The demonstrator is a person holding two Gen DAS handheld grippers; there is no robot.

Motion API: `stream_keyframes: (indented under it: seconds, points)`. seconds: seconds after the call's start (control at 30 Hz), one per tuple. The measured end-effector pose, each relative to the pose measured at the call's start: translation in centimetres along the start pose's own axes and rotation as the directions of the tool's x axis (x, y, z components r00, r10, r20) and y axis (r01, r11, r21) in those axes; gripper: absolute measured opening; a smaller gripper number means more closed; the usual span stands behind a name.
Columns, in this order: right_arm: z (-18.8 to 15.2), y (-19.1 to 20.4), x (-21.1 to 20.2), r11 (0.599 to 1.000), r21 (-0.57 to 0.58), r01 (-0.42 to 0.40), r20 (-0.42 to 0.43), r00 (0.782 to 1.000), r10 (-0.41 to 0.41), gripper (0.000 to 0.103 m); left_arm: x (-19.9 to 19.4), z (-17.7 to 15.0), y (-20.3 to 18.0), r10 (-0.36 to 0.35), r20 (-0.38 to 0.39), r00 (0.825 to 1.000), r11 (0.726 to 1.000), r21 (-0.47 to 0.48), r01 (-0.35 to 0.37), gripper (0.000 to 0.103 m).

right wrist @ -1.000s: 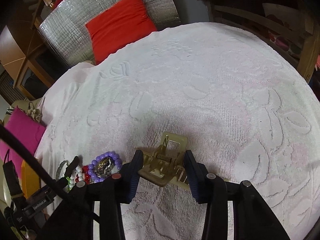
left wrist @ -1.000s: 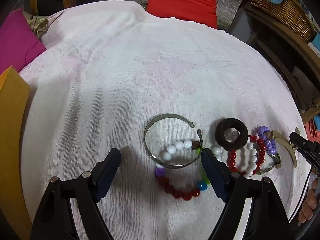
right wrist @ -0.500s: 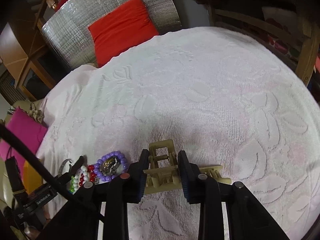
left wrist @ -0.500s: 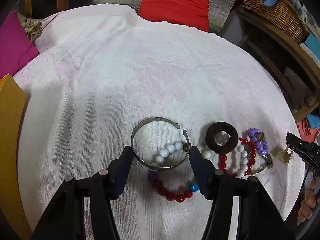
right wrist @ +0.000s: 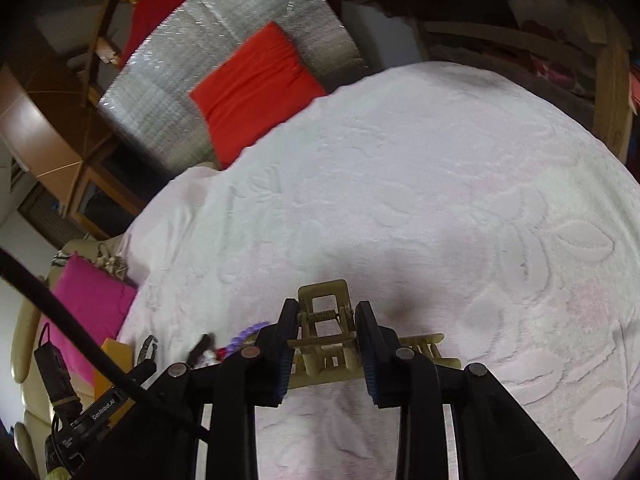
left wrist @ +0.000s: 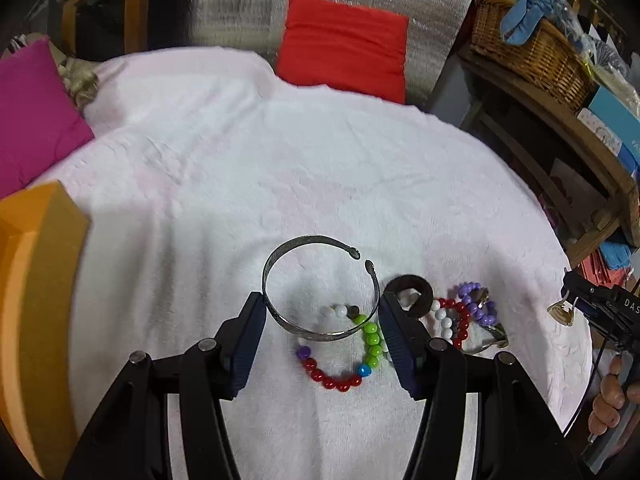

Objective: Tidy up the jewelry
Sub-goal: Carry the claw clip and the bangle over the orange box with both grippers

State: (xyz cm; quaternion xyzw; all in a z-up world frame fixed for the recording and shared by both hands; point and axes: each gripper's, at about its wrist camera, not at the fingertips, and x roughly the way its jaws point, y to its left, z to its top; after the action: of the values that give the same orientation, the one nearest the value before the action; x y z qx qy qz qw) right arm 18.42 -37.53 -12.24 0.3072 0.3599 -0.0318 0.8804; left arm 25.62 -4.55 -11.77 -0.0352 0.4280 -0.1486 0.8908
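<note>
Two tools, left (left wrist: 320,320) clamping bangle (left wrist: 316,284), right (right wrist: 326,330) clamping clip (right wrist: 324,320)

Two fisheye views, each from a camera mounted just behind hand-held tongs, look steeply down and forward, close over a white towel (left wrist: 320,184). Both share the towel, a red cushion (left wrist: 344,46) against silver padding beyond, and a magenta cushion (right wrist: 90,300) at left.

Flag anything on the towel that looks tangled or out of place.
The beaded bracelets lie heaped together beside the brown ring, overlapping rather than laid apart. The multicolour bead strand also lies partly under the held metal bangle.
</note>
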Motion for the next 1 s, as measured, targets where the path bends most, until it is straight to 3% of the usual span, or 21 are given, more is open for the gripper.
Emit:
stream_keyframes:
  seconds: [0.17, 0.33, 0.53, 0.63, 0.77, 1.0]
  points:
    - [-0.7, 3.7, -1.1, 0.994, -0.085, -0.071, 0.036, 0.997, 0.075, 0.031, -4.8, -0.3, 0.7, 0.043, 0.102, 0.994, 0.999, 0.012, -0.044, 0.06]
    - [-2.7, 8.0, -1.3, 0.976, -0.181, -0.117, 0.029, 0.992, 0.125, 0.031, -9.9, -1.0, 2.7, 0.113, 0.189, 0.975, 0.993, 0.001, -0.116, 0.06]
    - [-6.1, 14.2, -0.5, 0.936, -0.282, -0.211, -0.045, 0.977, 0.207, 0.031, -14.0, -2.5, 9.4, 0.29, 0.258, 0.921, 0.955, -0.138, -0.262, 0.06]
    - [-8.1, 18.0, 0.4, 0.908, -0.323, -0.267, -0.106, 0.963, 0.246, 0.031, -14.2, -3.6, 14.3, 0.363, 0.224, 0.904, 0.922, -0.231, -0.312, 0.06]
    - [-9.5, 24.7, 3.1, 0.881, -0.317, -0.351, -0.193, 0.933, 0.303, 0.031, -13.1, -4.8, 19.7, 0.409, 0.12, 0.905, 0.88, -0.314, -0.356, 0.06]
    - [-11.8, 39.0, 7.9, 0.834, -0.26, -0.486, -0.345, 0.854, 0.39, 0.031, -12.4, -7.2, 26.1, 0.482, -0.021, 0.876, 0.79, -0.422, -0.445, 0.06]
